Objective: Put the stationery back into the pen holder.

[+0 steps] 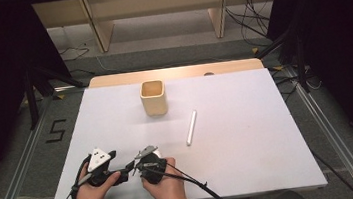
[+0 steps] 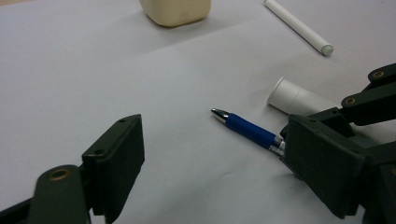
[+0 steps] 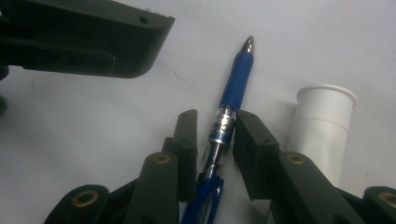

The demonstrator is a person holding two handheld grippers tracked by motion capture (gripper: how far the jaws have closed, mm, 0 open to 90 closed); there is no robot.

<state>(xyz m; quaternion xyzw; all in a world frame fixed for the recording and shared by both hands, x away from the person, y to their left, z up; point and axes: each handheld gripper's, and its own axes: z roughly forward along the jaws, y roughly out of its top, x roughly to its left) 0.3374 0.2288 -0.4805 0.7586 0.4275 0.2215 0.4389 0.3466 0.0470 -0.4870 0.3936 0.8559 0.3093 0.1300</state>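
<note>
Clearly mid-setup near the front edge of the white tabletop (image 1: 252, 161). Right tool (image 3: 214, 133) narrowed around a blue pen (image 3: 233, 88), jaws flanking the clear barrel section; whether pinching or only just beside it, hard to tell. Pen lying flat on the tabletop, metal tip pointing away from the right tool, grip zone left exposed, probably so the other tool can take hold there. Left tool (image 2: 210, 158) spread wide, nothing between its jaws, aimed at the pen tip, likely waiting to grab or steady the pen. Short white cap-like tube (image 3: 324, 121) lying just beside the pen, open end facing the same way. Farther out, 1 long white stick (image 1: 191, 127) lying loose, and a cream square cup (image 1: 153, 98) standing upright near the far edge, mouth up, apparently the holder for the pen. Both hands close together, suited to a 2-tool handover or pull.
</note>
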